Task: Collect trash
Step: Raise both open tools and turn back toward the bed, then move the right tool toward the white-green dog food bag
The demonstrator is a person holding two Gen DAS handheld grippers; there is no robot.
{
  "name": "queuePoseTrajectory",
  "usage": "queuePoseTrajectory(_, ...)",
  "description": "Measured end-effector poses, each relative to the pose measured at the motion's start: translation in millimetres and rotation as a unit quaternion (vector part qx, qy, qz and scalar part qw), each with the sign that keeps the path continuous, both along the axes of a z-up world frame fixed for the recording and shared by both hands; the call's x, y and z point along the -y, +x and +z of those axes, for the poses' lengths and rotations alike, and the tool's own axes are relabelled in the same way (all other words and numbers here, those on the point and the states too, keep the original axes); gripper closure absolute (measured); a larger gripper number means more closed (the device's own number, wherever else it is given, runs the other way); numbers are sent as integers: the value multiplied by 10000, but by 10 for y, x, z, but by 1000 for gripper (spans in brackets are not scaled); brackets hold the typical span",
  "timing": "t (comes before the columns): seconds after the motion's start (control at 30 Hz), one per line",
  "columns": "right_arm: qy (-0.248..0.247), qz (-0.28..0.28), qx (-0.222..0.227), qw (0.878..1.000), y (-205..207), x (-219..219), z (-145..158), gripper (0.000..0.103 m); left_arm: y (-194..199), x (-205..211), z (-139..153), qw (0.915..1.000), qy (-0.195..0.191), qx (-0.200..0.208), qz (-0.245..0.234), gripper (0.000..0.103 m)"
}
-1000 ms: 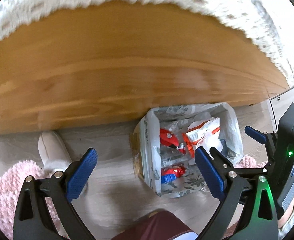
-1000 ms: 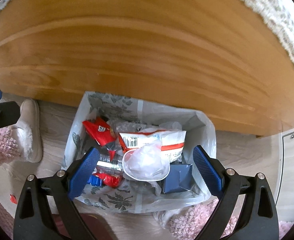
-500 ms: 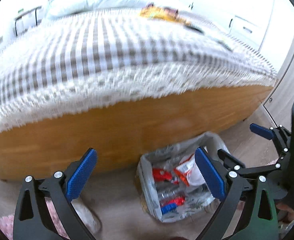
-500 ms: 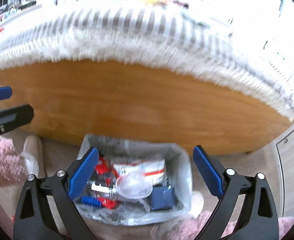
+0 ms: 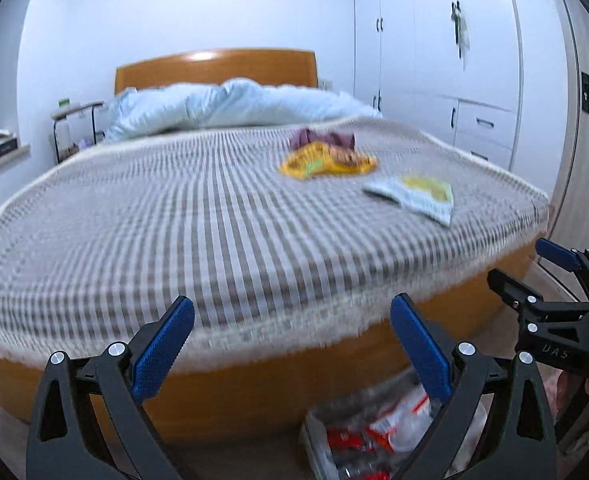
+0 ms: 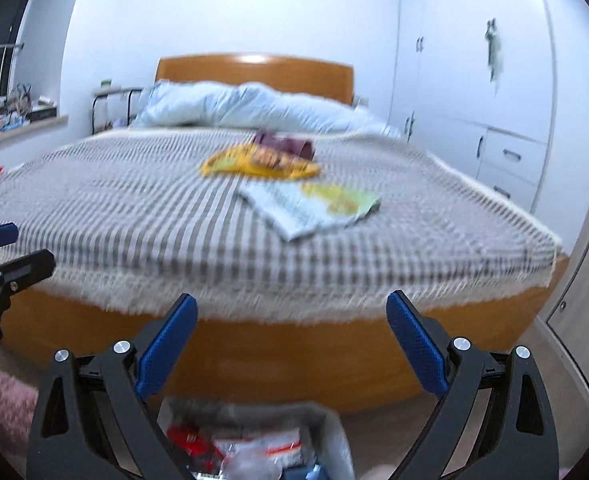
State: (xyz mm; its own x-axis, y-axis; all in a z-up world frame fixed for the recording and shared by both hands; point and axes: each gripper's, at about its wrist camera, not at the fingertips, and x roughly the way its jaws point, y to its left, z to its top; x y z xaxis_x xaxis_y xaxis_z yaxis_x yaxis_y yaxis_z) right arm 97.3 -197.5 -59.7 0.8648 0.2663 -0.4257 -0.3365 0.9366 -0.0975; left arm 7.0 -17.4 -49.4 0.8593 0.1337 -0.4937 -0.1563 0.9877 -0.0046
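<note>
Right wrist view shows the right gripper [image 6: 292, 340] spread open and empty, with the white-and-yellow wrapper [image 6: 314, 206] lying flat on the striped bedspread [image 6: 134, 200] ahead and above the fingers, its long side running left to right. The yellow wrapper [image 6: 260, 164] and purple wrapper [image 6: 286, 146] lie farther back. The left gripper [image 5: 292, 340], also open and empty, sees them off to its right, so the right one looks nearer. The trash bag [image 6: 334, 440] sits below on the floor.

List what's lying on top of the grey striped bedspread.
On the grey striped bedspread: a yellow snack wrapper, a white and yellow-green flat packet, a purple crumpled wrapper behind the yellow one, and a pale blue duvet by the headboard. Anything beneath the duvet is hidden.
</note>
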Motion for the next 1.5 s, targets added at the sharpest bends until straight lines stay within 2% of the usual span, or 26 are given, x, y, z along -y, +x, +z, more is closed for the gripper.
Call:
queuePoseTrajectory(0.1,0,-17,286,9996,70,26,165,12,88,-4,156,9997,6,219,71,8)
queuePoseTrajectory(0.27,-59,-16,720,9974,182,-29,327,12,242,-61,356,9985,-191,493,171,8)
queuePoseTrajectory(0.43,-185,18,1185,9928,284,-114,480,12,387,-80,551,9964,-170,791,238,8)
queuePoseTrajectory(0.47,-220,15,1271,9916,314,-141,510,8,409,-91,576,9958,-180,854,269,8)
queuePoseTrajectory(0.57,-169,15,1389,9902,408,-170,584,8,475,-120,625,9952,-253,904,268,8)
queuePoseTrajectory(0.9,50,29,1464,9892,750,-224,822,8,765,-212,774,9929,-328,1076,392,8)
queuePoseTrajectory(1.0,72,-14,1455,9893,850,-231,869,8,853,-258,759,9931,-453,1015,379,8)
queuePoseTrajectory(1.3,309,-225,1415,9892,1092,-152,1004,8,1154,-315,741,9943,-497,856,391,8)
queuePoseTrajectory(1.4,463,-225,1339,9897,1182,-100,1022,8,1277,-331,734,9948,-505,797,380,8)
queuePoseTrajectory(1.5,708,-130,1069,9917,1306,-75,1028,8,1397,-349,714,9953,-551,701,365,8)
